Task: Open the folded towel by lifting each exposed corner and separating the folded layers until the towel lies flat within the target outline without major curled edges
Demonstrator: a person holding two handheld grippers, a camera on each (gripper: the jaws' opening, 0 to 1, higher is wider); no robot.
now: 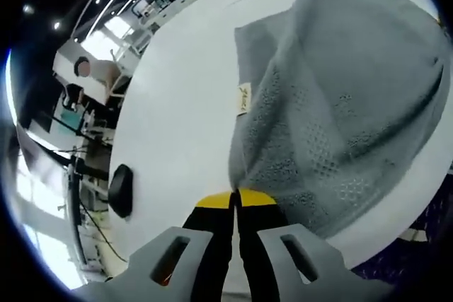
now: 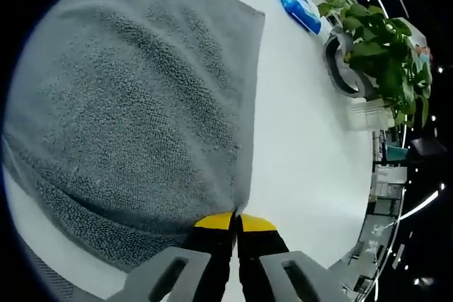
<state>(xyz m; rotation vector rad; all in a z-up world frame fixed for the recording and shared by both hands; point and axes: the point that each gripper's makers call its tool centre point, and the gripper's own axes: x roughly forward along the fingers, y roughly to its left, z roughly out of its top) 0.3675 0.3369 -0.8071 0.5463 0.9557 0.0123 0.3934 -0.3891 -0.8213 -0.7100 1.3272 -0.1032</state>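
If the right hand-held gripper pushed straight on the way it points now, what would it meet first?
The right hand-held gripper is already shut on the edge of the grey terry towel, so it would just push further into that cloth. The white table lies alongside it.

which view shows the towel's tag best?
Left gripper view: the small white tag sticks out from the edge of the grey towel over the white table. The right gripper view shows towel fabric and one plain corner.
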